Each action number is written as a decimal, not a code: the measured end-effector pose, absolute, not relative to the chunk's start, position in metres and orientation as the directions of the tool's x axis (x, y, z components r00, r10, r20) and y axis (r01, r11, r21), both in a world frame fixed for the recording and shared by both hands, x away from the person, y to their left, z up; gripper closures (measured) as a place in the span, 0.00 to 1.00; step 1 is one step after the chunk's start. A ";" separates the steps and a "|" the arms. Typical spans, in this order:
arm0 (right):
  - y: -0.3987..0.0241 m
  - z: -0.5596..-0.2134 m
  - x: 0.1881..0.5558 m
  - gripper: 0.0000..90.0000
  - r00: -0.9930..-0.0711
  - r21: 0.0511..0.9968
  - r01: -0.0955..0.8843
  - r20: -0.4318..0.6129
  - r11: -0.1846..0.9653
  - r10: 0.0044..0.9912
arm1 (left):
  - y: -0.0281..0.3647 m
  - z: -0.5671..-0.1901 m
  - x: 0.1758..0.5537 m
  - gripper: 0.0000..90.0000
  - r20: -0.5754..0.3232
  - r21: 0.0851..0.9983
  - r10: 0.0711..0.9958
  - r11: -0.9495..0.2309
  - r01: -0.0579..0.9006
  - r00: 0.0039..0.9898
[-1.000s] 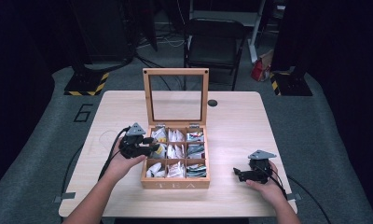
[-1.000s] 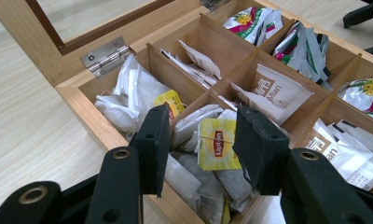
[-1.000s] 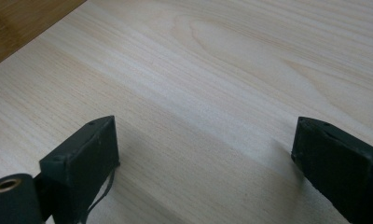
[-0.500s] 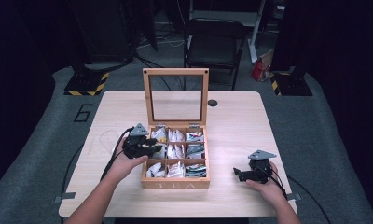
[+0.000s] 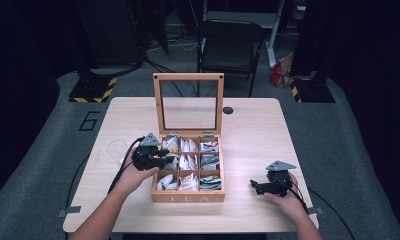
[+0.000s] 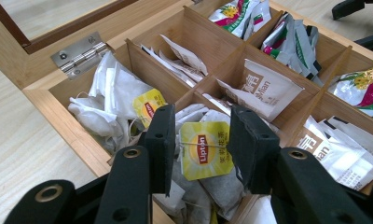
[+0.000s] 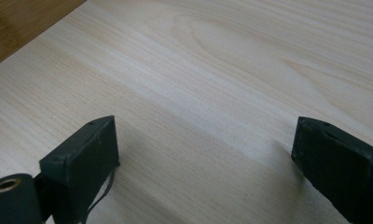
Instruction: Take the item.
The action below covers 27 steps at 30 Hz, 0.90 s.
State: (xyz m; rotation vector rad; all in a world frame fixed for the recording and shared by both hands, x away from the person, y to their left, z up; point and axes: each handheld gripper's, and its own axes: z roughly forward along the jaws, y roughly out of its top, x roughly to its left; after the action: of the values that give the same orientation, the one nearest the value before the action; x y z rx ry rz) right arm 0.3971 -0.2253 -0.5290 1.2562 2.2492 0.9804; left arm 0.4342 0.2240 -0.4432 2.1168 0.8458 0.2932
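Note:
A wooden tea box [image 5: 188, 197] stands open mid-table, its glass lid [image 5: 188, 77] upright. Its compartments hold tea bags and sachets. My left gripper [image 5: 169, 160] reaches into the middle cell of the left column. In the left gripper view the left gripper [image 6: 203, 112] frames a yellow Lipton tag [image 6: 205, 149] lying on a pile of tea bags. Its jaws have just been closing, with the tag between them, and I see no pad pressing on it. My right gripper [image 5: 254, 185] rests on the table to the right of the box, and the right gripper [image 7: 205, 135] is open over bare wood.
The box wall [image 6: 44, 95] and hinge [image 6: 79, 51] lie left of the jaws. White sachets [image 6: 268, 91] and green-and-pink packets [image 6: 236, 11] occupy neighbouring cells. A small black disc [image 5: 228, 110] sits on the table behind the lid. A chair [image 5: 228, 45] stands beyond the table.

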 end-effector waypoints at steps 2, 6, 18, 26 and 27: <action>-0.225 -0.529 0.397 0.07 -0.526 0.729 0.584 0.005 0.357 0.850 | 0.223 -0.444 0.433 0.69 -0.099 0.766 0.661 -0.427 0.481 0.744; -0.225 -0.529 0.397 0.07 -0.527 0.729 0.584 0.005 0.357 0.850 | 0.222 -0.443 0.430 0.72 -0.099 0.763 0.648 -0.438 0.475 0.755; -0.225 -0.529 0.397 0.07 -0.527 0.730 0.583 0.005 0.357 0.850 | 0.223 -0.439 0.425 0.85 -0.086 0.760 0.627 -0.461 0.458 0.774; -0.225 -0.529 0.397 0.07 -0.527 0.729 0.584 0.005 0.358 0.850 | 0.222 -0.437 0.422 0.94 -0.083 0.765 0.614 -0.465 0.445 0.785; -0.225 -0.529 0.397 0.07 -0.527 0.729 0.584 0.005 0.357 0.850 | 0.222 -0.437 0.421 0.95 -0.087 0.765 0.612 -0.464 0.447 0.786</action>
State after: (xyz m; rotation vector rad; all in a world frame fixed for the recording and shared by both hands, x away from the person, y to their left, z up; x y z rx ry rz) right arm 0.3971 -0.2253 -0.5289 1.2564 2.2504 0.9780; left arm 0.4214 0.2224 -0.4368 2.1367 0.7833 0.2517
